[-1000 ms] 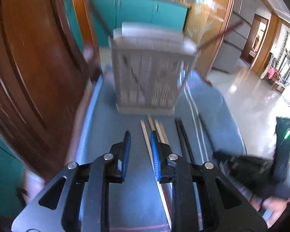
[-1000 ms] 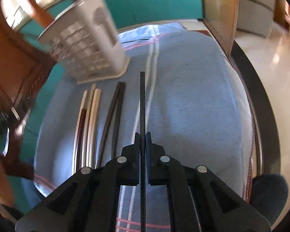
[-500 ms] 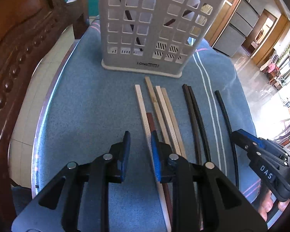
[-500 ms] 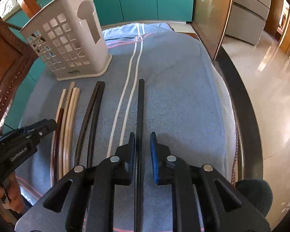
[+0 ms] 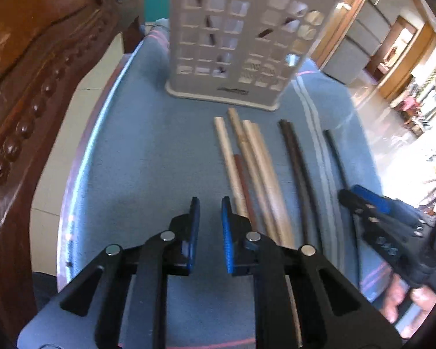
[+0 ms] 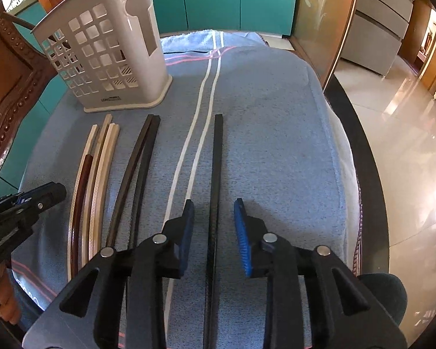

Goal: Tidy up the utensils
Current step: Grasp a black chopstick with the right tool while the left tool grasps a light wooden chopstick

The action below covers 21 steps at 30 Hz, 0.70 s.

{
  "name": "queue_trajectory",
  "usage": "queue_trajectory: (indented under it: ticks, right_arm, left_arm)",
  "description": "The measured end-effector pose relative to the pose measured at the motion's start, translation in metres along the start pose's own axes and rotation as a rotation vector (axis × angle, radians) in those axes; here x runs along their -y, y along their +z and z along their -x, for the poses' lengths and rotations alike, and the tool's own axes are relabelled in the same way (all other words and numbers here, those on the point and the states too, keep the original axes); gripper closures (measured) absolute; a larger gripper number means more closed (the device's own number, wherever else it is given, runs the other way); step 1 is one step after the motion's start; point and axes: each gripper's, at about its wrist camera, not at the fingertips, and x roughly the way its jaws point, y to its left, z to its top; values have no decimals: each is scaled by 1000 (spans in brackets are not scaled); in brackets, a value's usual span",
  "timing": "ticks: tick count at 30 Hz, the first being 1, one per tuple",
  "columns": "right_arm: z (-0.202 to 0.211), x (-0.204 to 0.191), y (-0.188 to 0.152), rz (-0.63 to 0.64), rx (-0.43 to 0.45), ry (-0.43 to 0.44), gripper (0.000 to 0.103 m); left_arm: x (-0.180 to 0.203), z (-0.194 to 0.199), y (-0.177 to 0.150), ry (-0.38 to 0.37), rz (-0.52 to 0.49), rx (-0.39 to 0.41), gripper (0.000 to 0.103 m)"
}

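Observation:
A white slotted utensil holder stands at the far end of a blue towel, with some sticks inside it. In front of it lie several pale wooden chopsticks, a red-brown one, a dark brown pair and a single black chopstick. My right gripper straddles the black chopstick; its jaws are opening and the pads stand clear of it. My left gripper hovers low just left of the pale chopsticks, its jaws closing with nothing between them.
A carved dark wooden chair rises close on the left of the table. The dark round table rim drops to a shiny floor on the right. Teal cabinets stand behind. A person's hand holds the right gripper.
The right gripper's jaws, shut on the black chopstick a second ago, have spread and the chopstick lies on the towel. The left gripper has sunk toward the towel and tilted down.

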Motion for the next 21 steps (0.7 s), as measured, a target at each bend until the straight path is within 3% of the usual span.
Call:
queue_trajectory:
  ticks: [2,5,6,8,12,13,21]
  right_arm:
    - [0,-2,0,4,2,-3,71]
    - [-1,-3,0,10,5,-7,70]
    - [0,-4,-1,13,7,-10,70]
    - [0,-4,-2,20,9,-15,70]
    - [0,-4,-3,20,10,-13,69]
    - [0,-4,-3,20,11,-12,69]
    - [1,-3,-2,12,9,3,66]
  left_arm:
    - [9,1,-1,-2,-30,-2,78]
    - [22,-7,-6,15,-70,-12,77]
    - [24,-6,-6,19,-79,-6,78]
    - [26,-6,-6,14,-82,-3,95]
    - [17,-2,-7,7,-49,3,98]
    - [13,1,-8,8,-39,8,102]
    - [-10,15,-4,-29,26,33,102]
